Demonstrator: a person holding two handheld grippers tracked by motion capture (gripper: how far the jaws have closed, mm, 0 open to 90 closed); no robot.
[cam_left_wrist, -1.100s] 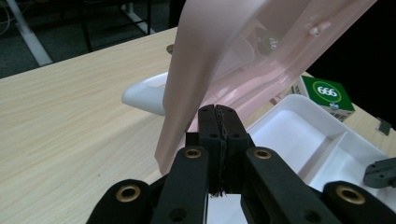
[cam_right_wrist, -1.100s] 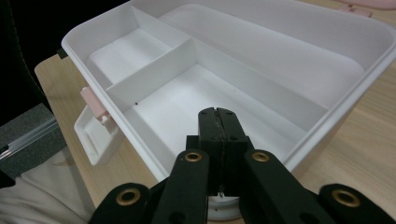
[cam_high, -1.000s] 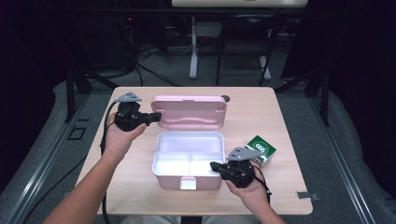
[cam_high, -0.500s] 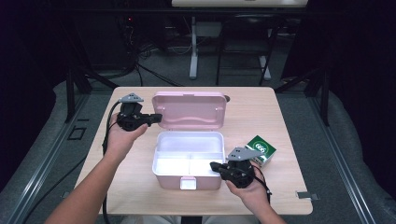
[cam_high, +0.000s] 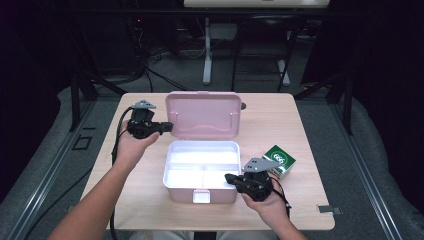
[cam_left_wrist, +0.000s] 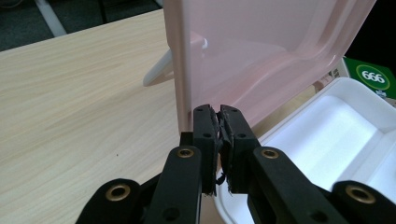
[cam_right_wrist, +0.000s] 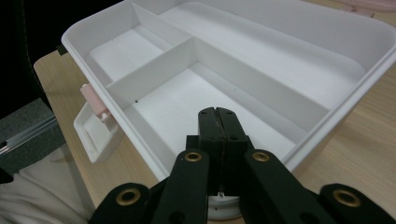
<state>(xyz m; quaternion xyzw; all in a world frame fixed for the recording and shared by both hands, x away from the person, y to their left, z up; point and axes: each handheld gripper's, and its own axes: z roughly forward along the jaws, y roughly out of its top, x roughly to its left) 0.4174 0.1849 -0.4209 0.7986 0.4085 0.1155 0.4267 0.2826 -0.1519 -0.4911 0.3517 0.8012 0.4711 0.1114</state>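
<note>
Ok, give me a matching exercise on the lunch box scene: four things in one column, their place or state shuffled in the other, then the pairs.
Things:
1. pink lid
2. white box
3. green carton
4. right gripper

Place or state:
A. jaws shut, at the box's right wall
B. standing up, open
C. empty, split into compartments
D. on the table, right of the box

Pairs: 1-B, 2-C, 3-D, 4-A

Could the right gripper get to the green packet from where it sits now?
Probably yes. The green packet lies on bare table just beside the right gripper, on its outer side, with nothing between them. The gripper points at the white box, so it would need turning.
</note>
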